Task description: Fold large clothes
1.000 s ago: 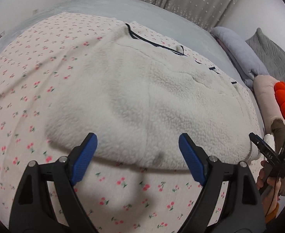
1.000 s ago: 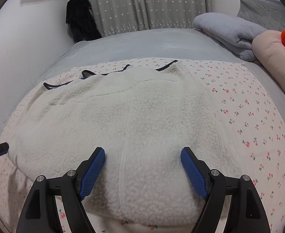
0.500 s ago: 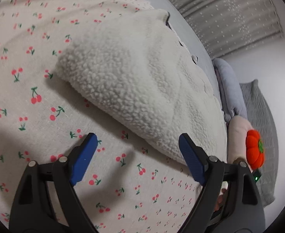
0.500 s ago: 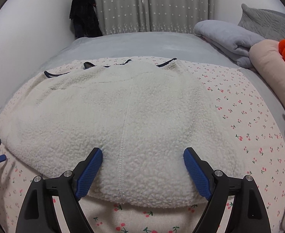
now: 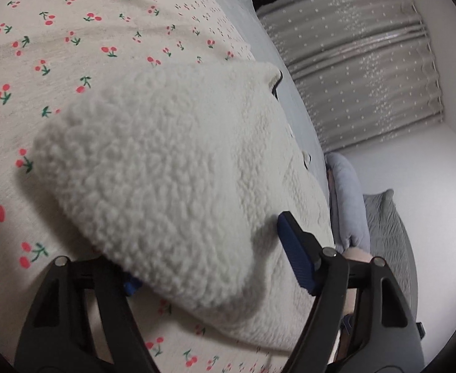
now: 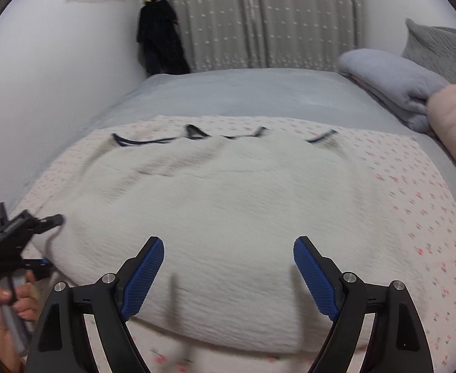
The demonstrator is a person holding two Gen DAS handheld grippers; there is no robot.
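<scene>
A large white fleece garment (image 5: 178, 168) with dark trim lies spread on a cherry-print cover (image 5: 72, 40) on the bed; it also shows in the right wrist view (image 6: 228, 205). My left gripper (image 5: 209, 267) is open, its jaws straddling the garment's near corner, one blue pad under the fleece edge and one on top. My right gripper (image 6: 228, 276) is open and empty, just above the garment's near hem. The left gripper also shows in the right wrist view (image 6: 19, 242), at the garment's left corner.
A grey sheet (image 6: 243, 93) covers the far bed. A folded lilac blanket (image 6: 389, 84), grey pillow (image 6: 439, 49), pink cushion (image 6: 452, 118) and orange plush lie at the right. Curtains (image 6: 274, 18) and a dark hanging garment (image 6: 159, 37) are behind.
My left gripper has moved in low onto the garment's corner, so the fleece now sits between its jaws. My right gripper has moved forward over the hem; its view is motion-blurred.
</scene>
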